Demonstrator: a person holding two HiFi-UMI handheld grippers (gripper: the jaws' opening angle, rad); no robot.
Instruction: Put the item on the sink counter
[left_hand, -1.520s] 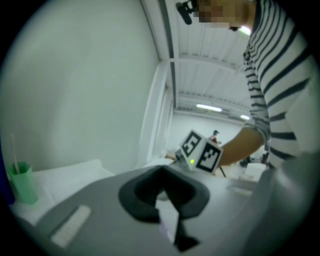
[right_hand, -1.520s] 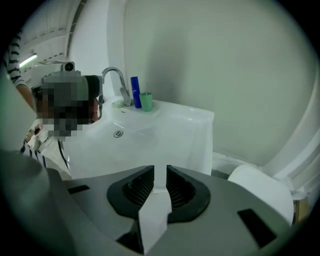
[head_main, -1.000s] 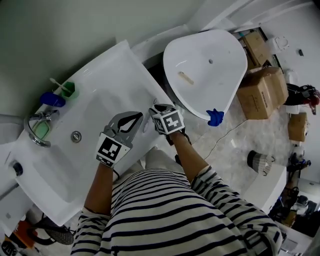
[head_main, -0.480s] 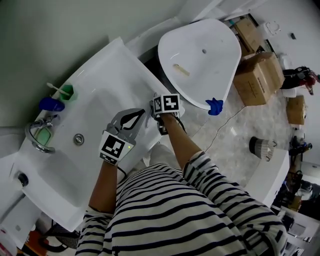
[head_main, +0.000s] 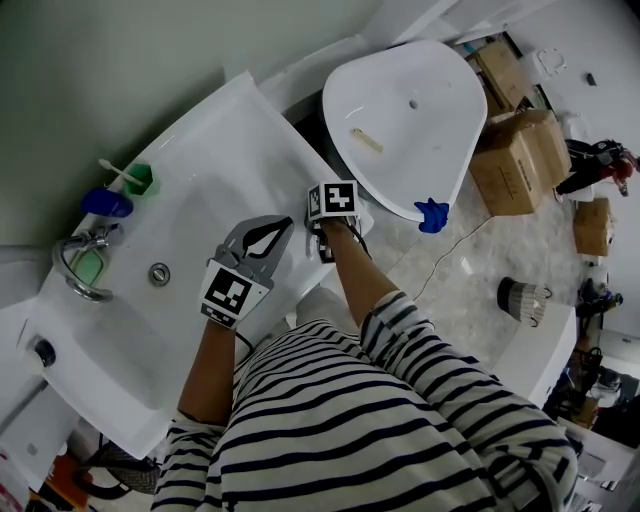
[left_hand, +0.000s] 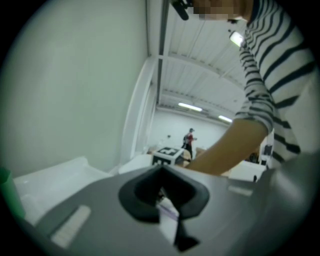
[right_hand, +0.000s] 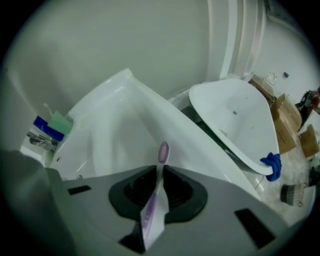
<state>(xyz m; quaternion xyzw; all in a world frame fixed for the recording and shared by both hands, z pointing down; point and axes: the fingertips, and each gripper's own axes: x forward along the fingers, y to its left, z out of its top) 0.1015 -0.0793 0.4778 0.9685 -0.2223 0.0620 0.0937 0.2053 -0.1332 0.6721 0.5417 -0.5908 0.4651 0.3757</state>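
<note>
— Set the room for me, left to right.

— Grey-green wall on the left. Along it runs a long white desk (head_main: 235, 140) with a sunken sink (head_main: 140, 320). A chrome tap (head_main: 82, 268), a blue-capped item (head_main: 106, 203) and a green cup (head_main: 138, 180) stand at its far left end. Right of the desk is a loose white basin (head_main: 420, 80) with a blue cloth (head_main: 432, 214) on its rim. Then come cardboard boxes (head_main: 522, 160) on a marbled floor (head_main: 470, 280), and a figure in red (head_main: 605, 165) at the far right.

— And the person in the striped top (head_main: 380, 420)?

— Leans over the desk's front edge. The left hand-held gripper (head_main: 288, 222) lies nearly level above the sink, jaws drawn together on a white-and-purple piece (left_hand: 167, 212) too blurred to name. Just right of it, the right hand-held gripper (right_hand: 160, 170) points steeply down and pinches a white-and-purple toothbrush (right_hand: 156, 199) by the neck. The bristle end pokes out toward the desk's near rim; whether it touches, I cannot tell.

— What has changed from a second ago?

— The right one's jaws have just been closing on the toothbrush. It has also rolled: its marker cube (head_main: 333, 200) showed two faces then, one flat face now. The left one has kept its place over the sink. Tap, cup and basin stand as before.
</note>
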